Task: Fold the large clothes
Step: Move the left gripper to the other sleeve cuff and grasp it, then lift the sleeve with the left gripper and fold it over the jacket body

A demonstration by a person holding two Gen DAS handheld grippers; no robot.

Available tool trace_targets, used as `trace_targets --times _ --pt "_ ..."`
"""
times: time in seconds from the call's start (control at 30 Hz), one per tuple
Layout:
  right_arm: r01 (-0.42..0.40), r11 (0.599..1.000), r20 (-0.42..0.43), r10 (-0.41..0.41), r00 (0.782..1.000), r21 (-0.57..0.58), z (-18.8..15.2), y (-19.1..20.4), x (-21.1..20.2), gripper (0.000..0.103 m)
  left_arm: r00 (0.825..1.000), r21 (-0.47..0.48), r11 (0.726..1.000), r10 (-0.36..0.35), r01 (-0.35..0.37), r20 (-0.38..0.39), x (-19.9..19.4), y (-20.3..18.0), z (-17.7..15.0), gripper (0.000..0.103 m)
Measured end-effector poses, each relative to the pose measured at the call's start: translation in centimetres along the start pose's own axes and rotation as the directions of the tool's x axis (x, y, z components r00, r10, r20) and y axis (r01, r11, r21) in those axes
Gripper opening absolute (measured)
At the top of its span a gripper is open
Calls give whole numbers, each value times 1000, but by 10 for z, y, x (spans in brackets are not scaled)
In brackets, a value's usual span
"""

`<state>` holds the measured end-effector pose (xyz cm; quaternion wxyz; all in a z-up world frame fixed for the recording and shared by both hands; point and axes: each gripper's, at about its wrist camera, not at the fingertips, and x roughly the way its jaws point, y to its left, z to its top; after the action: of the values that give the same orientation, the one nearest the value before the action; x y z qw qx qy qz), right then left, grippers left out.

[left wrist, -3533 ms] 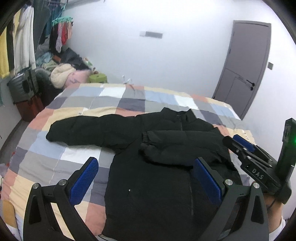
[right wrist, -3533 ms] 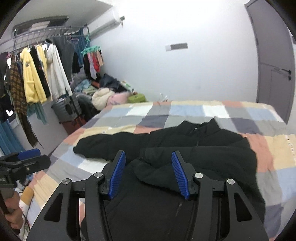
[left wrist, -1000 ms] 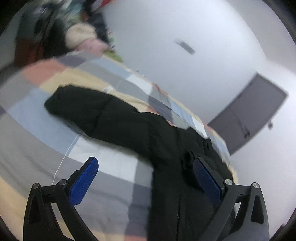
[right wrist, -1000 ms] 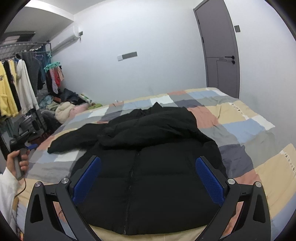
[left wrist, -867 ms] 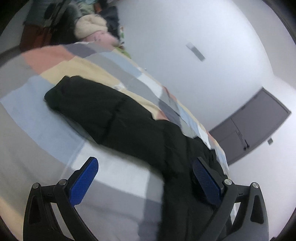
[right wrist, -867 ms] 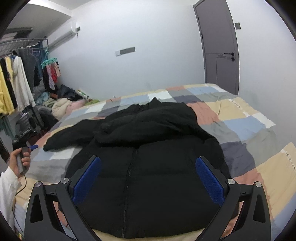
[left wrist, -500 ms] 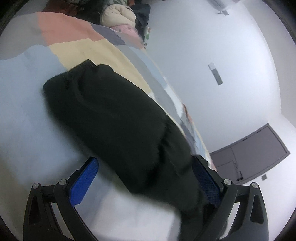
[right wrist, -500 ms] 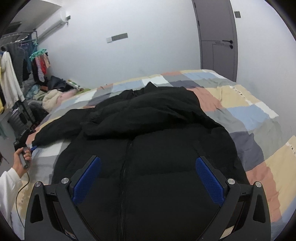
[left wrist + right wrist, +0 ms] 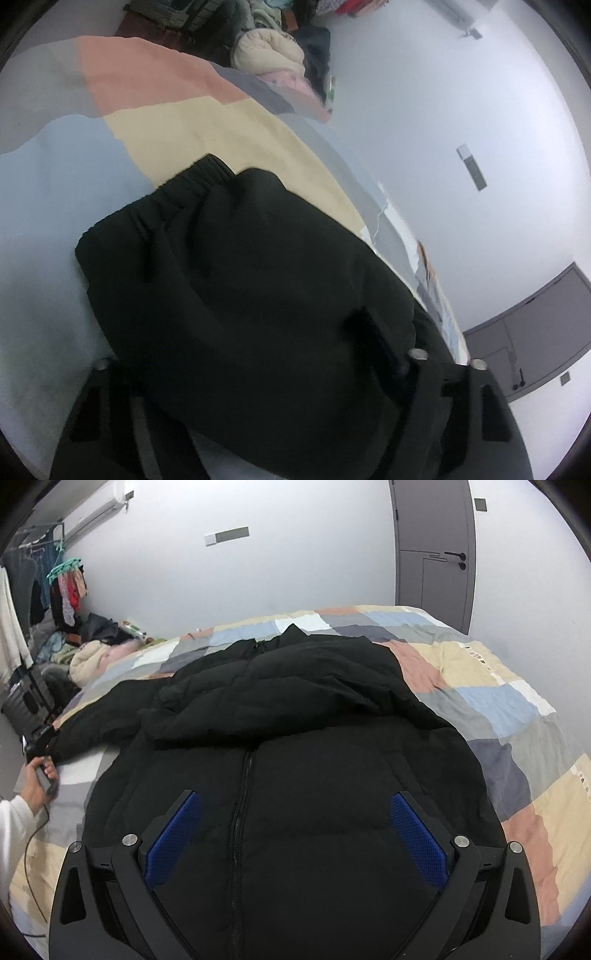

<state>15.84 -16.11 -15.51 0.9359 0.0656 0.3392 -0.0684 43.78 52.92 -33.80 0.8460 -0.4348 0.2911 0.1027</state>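
Left gripper (image 9: 258, 398) is down at the outstretched sleeve (image 9: 240, 277), which fills the centre of its view, cuff toward the upper left; the puffy black fabric bulges over both fingers and hides the pads, so I cannot tell whether they have closed on it. Right gripper (image 9: 291, 834) hangs with its blue pads spread wide apart, holding nothing, low in its frame above the jacket (image 9: 295, 775), which lies zipped and face up across the checked bedspread (image 9: 498, 701). One sleeve is already folded across the chest, so I judge the left tool is at this cuff to bring it over likewise. At the left edge, the hand (image 9: 38, 775) grips that tool's handle.
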Motion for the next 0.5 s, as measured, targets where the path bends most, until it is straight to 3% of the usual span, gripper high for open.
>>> trace_targets --times 0.1,0.2,0.3,0.5 --pt "-2 1000 -8 2 1000 -4 -1 -2 -2 103 1000 17 1000 26 -26 -13 -1 -11 3 34" --pt "-8 1000 -1 8 1000 -17 -2 -1 -8 103 999 50 998 44 -44 14 -17 -30 6 17" --pt "-13 999 14 14 1000 -35 -3 -2 -17 103 997 68 997 34 -39 71 -43 -47 4 11" --pt "-38 997 18 39 999 -70 -15 -6 -27 103 987 97 994 37 -53 155 -99 -80 6 7"
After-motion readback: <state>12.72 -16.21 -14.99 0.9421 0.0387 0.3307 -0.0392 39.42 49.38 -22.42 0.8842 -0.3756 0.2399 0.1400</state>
